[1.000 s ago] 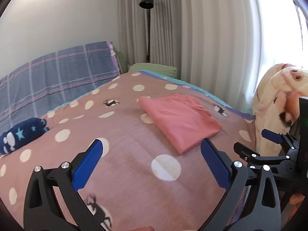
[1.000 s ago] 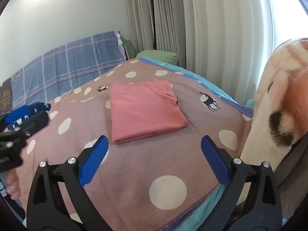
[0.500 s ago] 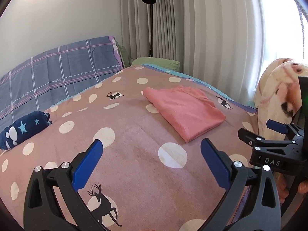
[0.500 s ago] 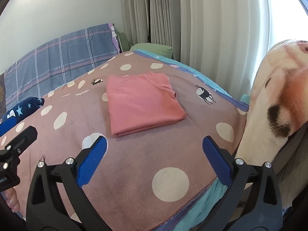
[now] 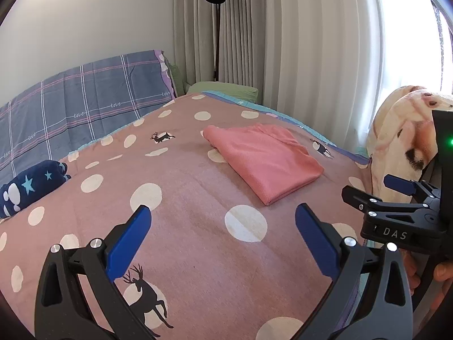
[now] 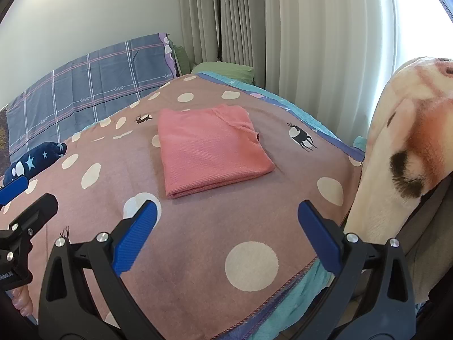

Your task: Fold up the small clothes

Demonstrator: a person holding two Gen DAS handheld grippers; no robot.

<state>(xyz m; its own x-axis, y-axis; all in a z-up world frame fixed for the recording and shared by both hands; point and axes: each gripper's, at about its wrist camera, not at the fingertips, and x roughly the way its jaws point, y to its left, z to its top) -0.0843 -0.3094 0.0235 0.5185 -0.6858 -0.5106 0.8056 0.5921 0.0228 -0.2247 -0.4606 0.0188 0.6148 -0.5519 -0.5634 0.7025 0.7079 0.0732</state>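
We hold the left gripper point(image 5: 222, 235) and the right gripper point(image 6: 228, 228) with fingers spread wide and empty above the dotted blanket point(image 6: 198, 226), and one pink garment point(image 6: 208, 153), folded into a flat rectangle, lies well ahead of both pairs of fingertips.

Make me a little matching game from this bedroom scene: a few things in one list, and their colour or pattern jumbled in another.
Things:
1. folded garment
2. blanket
3. rolled cloth
4. pillow

Looks:
A. grey-blue plaid
B. dusty pink with cream dots and deer
C. plain coral pink
D. navy with stars

Pairs: 1-C, 2-B, 3-D, 4-A
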